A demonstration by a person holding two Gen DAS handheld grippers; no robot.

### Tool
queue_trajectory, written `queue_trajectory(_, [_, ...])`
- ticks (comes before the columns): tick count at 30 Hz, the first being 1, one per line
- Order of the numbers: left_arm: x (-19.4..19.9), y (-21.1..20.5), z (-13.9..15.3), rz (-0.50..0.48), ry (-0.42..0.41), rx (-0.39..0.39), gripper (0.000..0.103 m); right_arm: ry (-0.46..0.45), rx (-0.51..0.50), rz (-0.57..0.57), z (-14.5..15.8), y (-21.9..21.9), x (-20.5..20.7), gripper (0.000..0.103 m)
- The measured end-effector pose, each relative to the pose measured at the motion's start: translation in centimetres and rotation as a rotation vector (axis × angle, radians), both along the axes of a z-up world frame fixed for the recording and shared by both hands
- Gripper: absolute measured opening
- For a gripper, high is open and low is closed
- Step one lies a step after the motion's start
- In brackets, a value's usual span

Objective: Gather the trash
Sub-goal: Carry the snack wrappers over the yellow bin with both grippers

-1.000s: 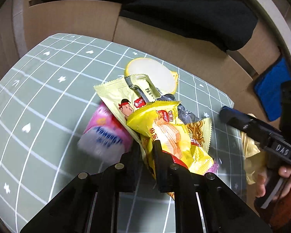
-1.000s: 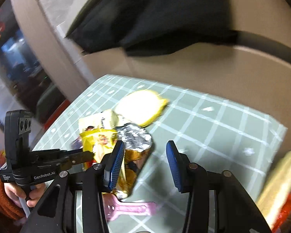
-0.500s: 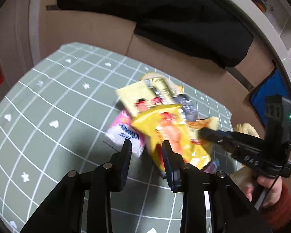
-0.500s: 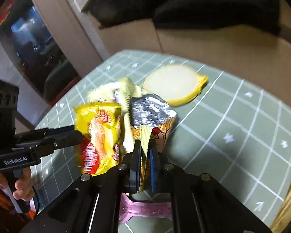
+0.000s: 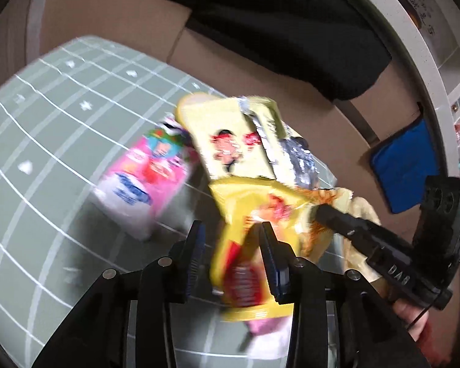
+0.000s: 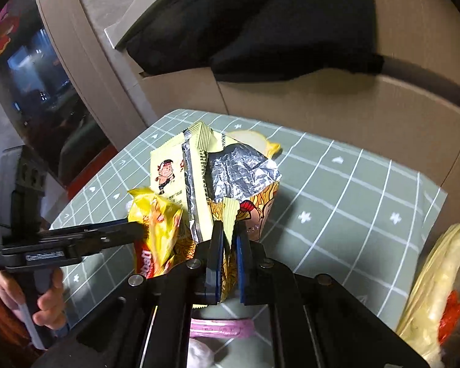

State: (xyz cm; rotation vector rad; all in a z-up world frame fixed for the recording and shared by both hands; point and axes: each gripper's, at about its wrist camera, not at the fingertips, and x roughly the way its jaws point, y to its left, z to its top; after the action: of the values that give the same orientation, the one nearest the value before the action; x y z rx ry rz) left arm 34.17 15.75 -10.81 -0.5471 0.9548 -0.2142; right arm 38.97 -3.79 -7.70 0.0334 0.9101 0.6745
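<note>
Green gridded mat [image 6: 352, 190] carries crumpled snack wrappers [image 6: 205, 178]; right gripper [image 6: 229, 242] clamps their pale yellow edge, while left gripper [image 5: 231, 245] is opening around a bright yellow bag [image 5: 245, 214].

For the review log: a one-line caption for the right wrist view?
Right gripper shut on a yellow noodle wrapper in the wrapper pile above the green grid mat.

Glossy yellow plastic snack wrapper [image 6: 156, 224], pale yellow matt-printed packet [image 6: 171, 171] with crinkled silver foil lining [image 6: 239, 171], glossy pink plastic pack [image 5: 144, 181], matt grey-green grid mat [image 6: 352, 190], matt black plastic gripper fingers [image 6: 213, 254] with ribbed blue pads, black cloth [image 6: 260, 21]
</note>
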Motion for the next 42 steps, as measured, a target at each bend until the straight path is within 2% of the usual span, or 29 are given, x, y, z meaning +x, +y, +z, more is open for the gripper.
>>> queue_trajectory(1, [0.1, -0.3, 0.0, -0.007, 0.005, -0.003, 0.035, -0.001, -0.001, 0.002, 0.0, 0.0, -0.1, 0.008])
queue_trajectory(2, [0.0, -0.5, 0.0, -0.008, 0.006, 0.007, 0.021, -0.003, -0.003, 0.003, -0.1, 0.0, -0.3, 0.008])
queue_trajectory(3, [0.0, -0.8, 0.2, -0.01, 0.006, 0.035, 0.016, -0.008, -0.006, 0.003, -0.1, 0.0, -0.4, 0.008])
queue_trajectory(7, [-0.8, -1.1, 1.4, -0.022, -0.024, 0.115, 0.012, -0.038, 0.003, -0.03, 0.6, -1.1, -0.4, 0.008])
queue_trajectory(11, [-1.9, -0.5, 3.6, 0.01, -0.092, 0.173, 0.009, -0.065, 0.035, -0.072, 1.8, -2.6, -0.6, 0.008])
queue_trajectory(17, [-3.5, -1.3, 10.1, 0.073, -0.29, 0.294, 0.009, -0.177, 0.045, -0.106, 5.7, -4.3, -2.2, 0.008])
queue_trajectory(22, [-4.2, -3.9, 14.2, 0.081, -0.415, 0.352, 0.009, -0.283, 0.047, -0.147, 9.1, -6.9, -3.8, 0.008])
queue_trajectory(26, [-4.6, -6.6, 16.2, 0.057, -0.468, 0.368, 0.009, -0.354, 0.043, -0.194, 11.3, -9.9, -5.4, 0.008])
queue_trajectory(32, [-4.8, -11.6, 17.2, -0.014, -0.498, 0.38, 0.009, -0.404, 0.041, -0.269, 12.6, -14.6, -7.7, 0.008])
queue_trajectory(42, [-4.5, -21.4, 17.9, -0.178, -0.536, 0.31, 0.009, -0.441, 0.034, -0.426, 13.8, -22.9, -11.1, 0.008])
